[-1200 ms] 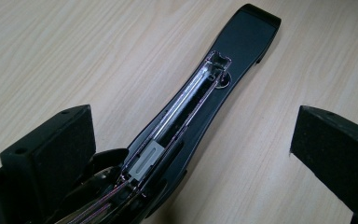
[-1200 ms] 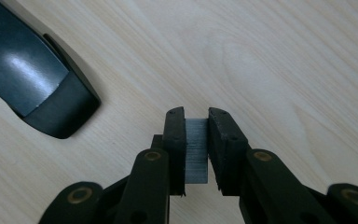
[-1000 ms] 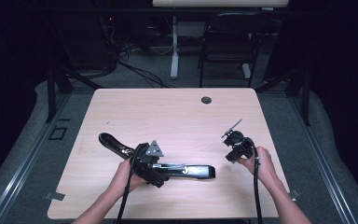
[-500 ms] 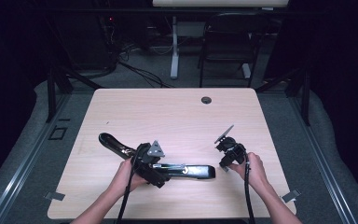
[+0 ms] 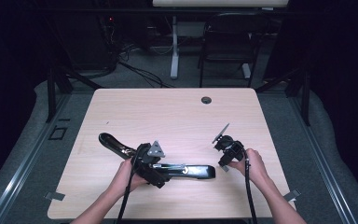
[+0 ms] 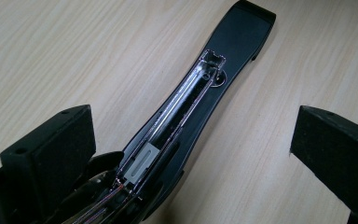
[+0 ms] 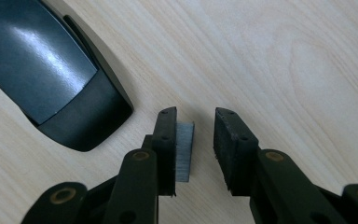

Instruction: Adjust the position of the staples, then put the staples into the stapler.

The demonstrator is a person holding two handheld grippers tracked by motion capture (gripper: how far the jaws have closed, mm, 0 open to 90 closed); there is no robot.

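Open stapler lies across the lower middle of the high view on the tabletop, swung flat. One black half runs up-left toward the frame's left; the other runs right, ending just short of the right tongs.

Left tongs sit over the stapler's hinge region, lower centre of the high view. In the left gripper view the jaws stand wide apart at the lower left and right edges. The staple channel runs up between them toward the upper right, pads not pressing on it. So: released, straddling the stapler. Likely parked there to steady the body and keep the magazine facing up for loading.

The channel looks empty along most of its length, with a pale pusher block near the bottom of the frame.

Right tongs, right gripper view: a grey strip of staples lies flat against the inner face of the left-hand pad, lower centre. A clear gap separates it from the other pad. The jaws have just been opening, and the strip sits between them without being clamped from both sides. Reads as released, or nearly so; whether the strip rests on the tabletop or clings to the pad, cannot tell.

The stapler's glossy rounded end fills the upper left of that view, close to the tongs but apart.

Judgement: staples are being brought to the magazine. The grip seems to be getting reset before insertion.
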